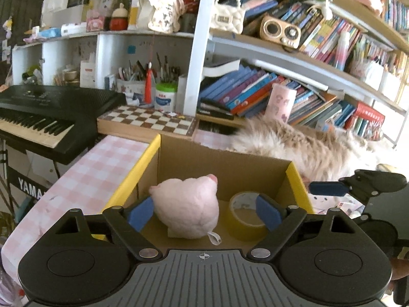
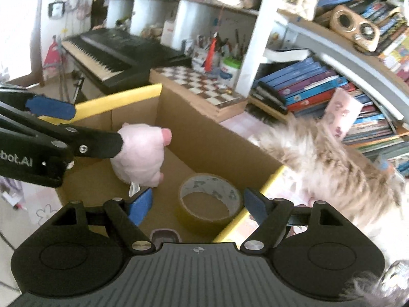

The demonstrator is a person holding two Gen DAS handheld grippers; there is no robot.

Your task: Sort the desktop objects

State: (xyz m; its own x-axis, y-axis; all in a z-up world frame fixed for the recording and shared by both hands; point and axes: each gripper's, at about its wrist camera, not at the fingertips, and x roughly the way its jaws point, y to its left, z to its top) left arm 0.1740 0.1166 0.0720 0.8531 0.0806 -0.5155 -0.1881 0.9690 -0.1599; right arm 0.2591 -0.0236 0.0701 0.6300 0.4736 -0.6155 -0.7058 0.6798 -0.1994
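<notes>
Pink-checked cloth covers the surface [image 1: 84, 168], bookshelves [image 1: 294, 94] behind. Left gripper [image 1: 204, 212] has jaws spread around the pink plush toy [image 1: 188, 204] inside the cardboard box [image 1: 219, 161], tape roll [image 1: 245, 215] just right.

From the right wrist, right gripper [image 2: 198, 204] hovers with jaws spread over the tape in the box's near right corner.

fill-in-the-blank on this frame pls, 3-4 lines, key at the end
1. The pink plush toy and the roll of tape both sit inside the cardboard ____.
2. Behind the box, a board with a ____ pattern rests on the desk.
3. The left gripper has its jaws ____ around the plush.
4. The right gripper hovers over the ____, jaws spread.

Missing words: box; checkered; open; tape
</notes>
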